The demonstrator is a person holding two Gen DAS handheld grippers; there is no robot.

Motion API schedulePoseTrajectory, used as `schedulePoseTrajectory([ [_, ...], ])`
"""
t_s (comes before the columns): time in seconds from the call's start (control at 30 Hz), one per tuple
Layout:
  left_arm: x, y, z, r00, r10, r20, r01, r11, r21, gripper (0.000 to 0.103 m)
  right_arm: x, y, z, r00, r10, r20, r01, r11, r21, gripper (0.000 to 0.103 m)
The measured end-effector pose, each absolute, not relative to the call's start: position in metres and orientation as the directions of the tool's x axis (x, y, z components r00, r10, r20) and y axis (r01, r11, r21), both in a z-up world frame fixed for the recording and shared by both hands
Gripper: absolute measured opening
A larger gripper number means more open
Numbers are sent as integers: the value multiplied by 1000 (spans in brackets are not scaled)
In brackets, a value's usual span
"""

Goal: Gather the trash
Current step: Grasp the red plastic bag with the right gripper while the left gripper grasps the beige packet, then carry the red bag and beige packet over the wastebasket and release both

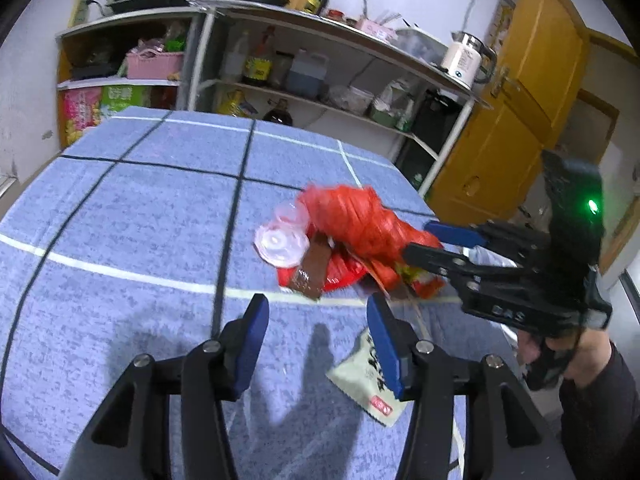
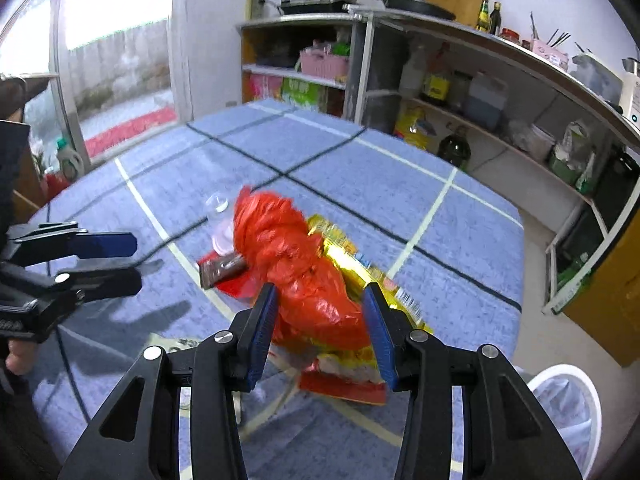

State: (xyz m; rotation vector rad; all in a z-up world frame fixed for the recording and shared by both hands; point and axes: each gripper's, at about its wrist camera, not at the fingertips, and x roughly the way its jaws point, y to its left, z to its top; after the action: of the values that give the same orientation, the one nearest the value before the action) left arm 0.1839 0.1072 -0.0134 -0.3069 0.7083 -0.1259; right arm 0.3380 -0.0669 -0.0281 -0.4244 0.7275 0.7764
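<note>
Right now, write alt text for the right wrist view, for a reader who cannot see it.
The right gripper reaches with open fingers around a crumpled red plastic bag lying on yellow snack wrappers on a blue checked tablecloth. The left gripper hovers open at the left; kitchen shelves stand behind.

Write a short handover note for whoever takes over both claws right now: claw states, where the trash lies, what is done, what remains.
Left claw: open, empty, over the blue cloth, by the pale sachet.
Right claw: open, jaws either side of the red bag, not gripping.
Pile mid-table: red bag, yellow wrapper, brown wrapper, clear cup.
White bin stands beside the table.
Done: nothing visibly collected.
Left: all pieces.
</note>
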Motion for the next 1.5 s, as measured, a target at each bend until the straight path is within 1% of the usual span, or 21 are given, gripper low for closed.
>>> schedulePoseTrajectory([
  [0.07,183,101,-16,740,-241,-628,39,947,-318,54,338,-66,-29,487,466,-739,-750,657,-79,32],
  [0.13,183,94,-18,723,-268,-637,73,946,-315,56,336,-66,-30,480,468,-742,-752,655,-74,26],
  [0.2,185,86,-21,704,-294,-647,108,944,-311,59,334,-68,-28,486,467,-738,-746,662,-72,23],
  [0.33,186,71,-26,661,-334,-672,167,939,-302,60,331,-82,-17,493,492,-718,-728,685,-30,22],
  [0.43,186,58,-29,632,-345,-694,208,938,-277,62,327,-93,-10,498,505,-705,-720,694,-11,21],
  [0.5,185,50,-30,626,-334,-705,229,942,-244,69,323,-97,-6,498,510,-701,-718,696,-4,22],
  [0.53,185,46,-29,622,-332,-709,240,943,-231,70,321,-101,-5,499,513,-699,-717,698,0,22],
  [0.63,185,37,-31,614,-290,-734,241,955,-175,71,316,-109,-1,506,513,-693,-707,707,8,22],
  [0.73,183,23,-32,619,-214,-756,241,968,-76,70,310,-118,4,523,506,-686,-693,721,4,22],
  [0.77,181,17,-33,623,-178,-761,240,970,-31,68,308,-121,5,527,505,-683,-688,725,5,22],
  [0.8,181,12,-34,630,-142,-764,233,972,11,60,307,-124,6,532,504,-681,-684,729,5,22],
  [0.87,178,8,-33,635,-151,-758,256,967,21,51,304,-130,7,539,501,-677,-676,737,6,21],
  [0.93,178,10,-31,642,-149,-752,245,969,16,40,302,-135,9,541,503,-673,-671,741,15,22],
  [0.97,178,11,-30,644,-161,-748,246,969,4,30,301,-138,9,544,502,-672,-667,745,17,22],
  [1.0,178,11,-30,649,-160,-744,240,971,1,25,301,-140,9,548,500,-671,-663,749,17,21],
  [1.1,176,17,-28,663,-161,-731,216,976,-19,19,300,-146,11,556,497,-667,-654,756,18,21],
  [1.17,174,24,-26,677,-171,-716,196,979,-49,17,300,-151,13,562,496,-662,-648,761,20,21],
  [1.33,171,39,-10,721,-241,-650,189,970,-150,17,300,-162,16,583,489,-649,-623,781,29,21],
  [1.5,176,31,1,737,-272,-619,198,962,-187,17,300,-178,16,601,473,-644,-592,805,40,21],
])
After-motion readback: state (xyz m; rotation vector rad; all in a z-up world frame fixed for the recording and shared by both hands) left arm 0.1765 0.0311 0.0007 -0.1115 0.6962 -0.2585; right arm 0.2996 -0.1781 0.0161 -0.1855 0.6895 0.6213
